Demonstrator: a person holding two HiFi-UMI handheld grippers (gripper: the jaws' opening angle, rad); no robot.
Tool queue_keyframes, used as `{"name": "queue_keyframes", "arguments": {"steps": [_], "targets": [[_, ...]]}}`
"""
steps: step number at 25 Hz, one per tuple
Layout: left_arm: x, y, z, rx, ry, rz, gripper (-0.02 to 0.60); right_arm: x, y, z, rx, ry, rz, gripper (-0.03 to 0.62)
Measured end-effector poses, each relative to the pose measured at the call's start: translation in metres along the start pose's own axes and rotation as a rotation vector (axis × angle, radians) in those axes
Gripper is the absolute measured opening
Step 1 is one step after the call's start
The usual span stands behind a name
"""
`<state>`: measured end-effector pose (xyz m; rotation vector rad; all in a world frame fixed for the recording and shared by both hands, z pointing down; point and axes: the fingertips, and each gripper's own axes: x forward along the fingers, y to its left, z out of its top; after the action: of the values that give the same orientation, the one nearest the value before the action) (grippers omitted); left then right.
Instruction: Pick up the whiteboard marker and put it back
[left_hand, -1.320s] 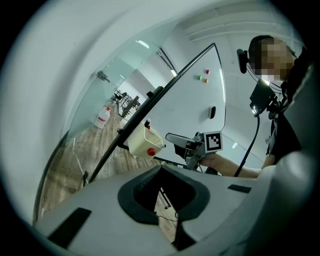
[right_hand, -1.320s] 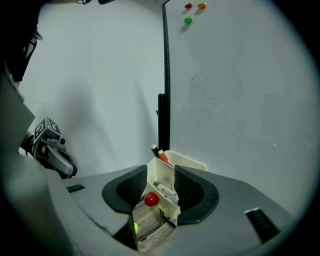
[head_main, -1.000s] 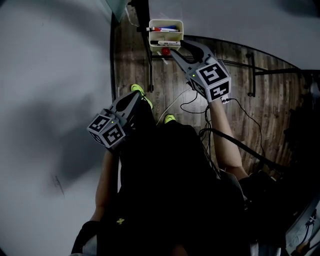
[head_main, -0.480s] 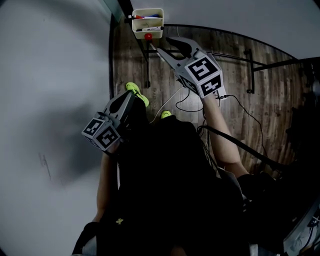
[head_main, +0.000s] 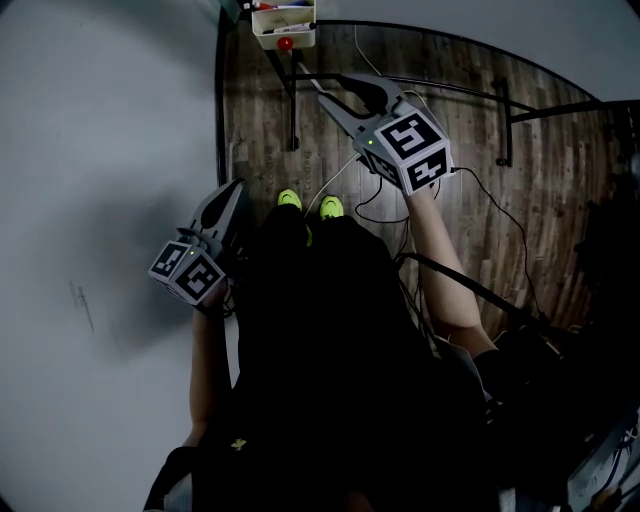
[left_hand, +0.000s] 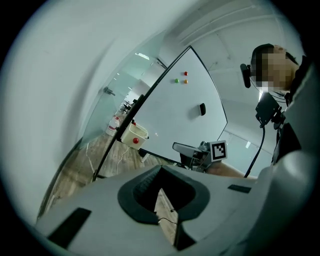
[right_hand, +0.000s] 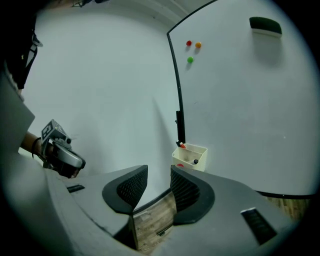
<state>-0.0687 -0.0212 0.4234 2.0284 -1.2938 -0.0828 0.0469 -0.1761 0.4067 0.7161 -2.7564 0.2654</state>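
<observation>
Whiteboard markers (head_main: 287, 10) lie in a small cream tray (head_main: 268, 28) hung at the whiteboard's lower corner, at the top of the head view. In the right gripper view the tray (right_hand: 192, 152) holds a red-capped marker (right_hand: 182, 145). My right gripper (head_main: 336, 90) is open and empty, pointing at the tray from a short way back; floor shows through the gap between its jaws (right_hand: 159, 172). My left gripper (head_main: 233, 190) hangs lower left by the wall, jaw tips together and nothing in them (left_hand: 160, 172).
The whiteboard (right_hand: 240, 100) carries a dark eraser (right_hand: 265, 25) and three small round magnets (right_hand: 192, 47). A red magnet (head_main: 285, 43) sits on the tray's front. Black stand legs (head_main: 292, 100) and loose cables (head_main: 380, 205) cross the wood floor. A grey wall (head_main: 100, 150) stands at left.
Both grippers and the person have drawn back from the tray, which has slid toward the top of the head view. The left gripper has shifted left and lower.
</observation>
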Motion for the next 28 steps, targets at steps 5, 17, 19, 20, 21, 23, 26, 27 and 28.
{"name": "queue_keyframes", "arguments": {"steps": [5, 17, 19, 20, 21, 23, 26, 27, 28], "targets": [[-0.006, 0.006, -0.002, -0.008, 0.007, 0.013, 0.032, -0.006, 0.008, -0.018, 0.027, 0.025, -0.002, 0.137], [-0.004, 0.011, -0.014, -0.021, 0.026, -0.046, 0.032, -0.016, 0.023, -0.039, 0.048, 0.058, -0.032, 0.137], [-0.01, 0.013, -0.017, -0.031, 0.024, -0.053, 0.032, -0.018, 0.033, -0.041, 0.043, 0.068, -0.033, 0.137], [-0.013, 0.015, -0.019, -0.034, 0.023, -0.056, 0.032, -0.019, 0.038, -0.042, 0.039, 0.072, -0.033, 0.137], [-0.017, 0.015, -0.02, -0.036, 0.021, -0.059, 0.032, -0.021, 0.042, -0.042, 0.036, 0.076, -0.034, 0.137], [-0.022, 0.014, -0.022, -0.034, 0.018, -0.068, 0.032, -0.024, 0.05, -0.042, 0.032, 0.08, -0.039, 0.137], [-0.03, 0.009, -0.023, -0.028, 0.015, -0.085, 0.032, -0.03, 0.061, -0.039, 0.042, 0.075, -0.043, 0.137], [-0.032, 0.007, -0.022, -0.024, 0.014, -0.092, 0.032, -0.032, 0.065, -0.037, 0.047, 0.071, -0.043, 0.137], [-0.035, 0.005, -0.022, -0.021, 0.012, -0.099, 0.032, -0.035, 0.069, -0.036, 0.049, 0.068, -0.043, 0.137]]}}
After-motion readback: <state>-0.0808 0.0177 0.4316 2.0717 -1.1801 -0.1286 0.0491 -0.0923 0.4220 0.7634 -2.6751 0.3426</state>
